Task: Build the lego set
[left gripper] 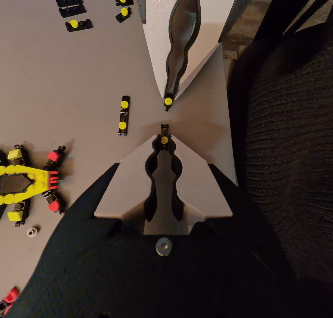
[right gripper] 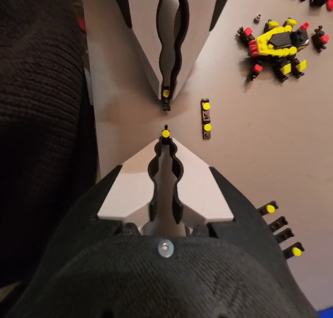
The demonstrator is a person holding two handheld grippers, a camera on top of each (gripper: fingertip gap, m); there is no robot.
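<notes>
My left gripper point(left gripper: 164, 140) is shut on a small black hinge piece with a yellow round stud point(left gripper: 164, 138). My right gripper point(right gripper: 165, 138) is shut on a like black piece with a yellow stud point(right gripper: 165, 133). The two grippers face each other tip to tip above the grey table, the held pieces a short gap apart. The right gripper also shows in the left wrist view point(left gripper: 168, 100); the left gripper also shows in the right wrist view point(right gripper: 166, 94). A joined pair of black pieces with two yellow studs point(left gripper: 124, 115) lies on the table beside them, also in the right wrist view point(right gripper: 206, 118).
A yellow, black and red lego model with legs point(left gripper: 27, 181) point(right gripper: 277, 44) lies off to one side. Rows of black pieces, some with yellow studs point(left gripper: 72, 8) point(right gripper: 282, 230), lie on the table. A small white round piece point(left gripper: 33, 231) lies near the model. Dark knitted fabric point(left gripper: 288, 147) borders the table edge. The grippers' ends are close to 5 cm from one another.
</notes>
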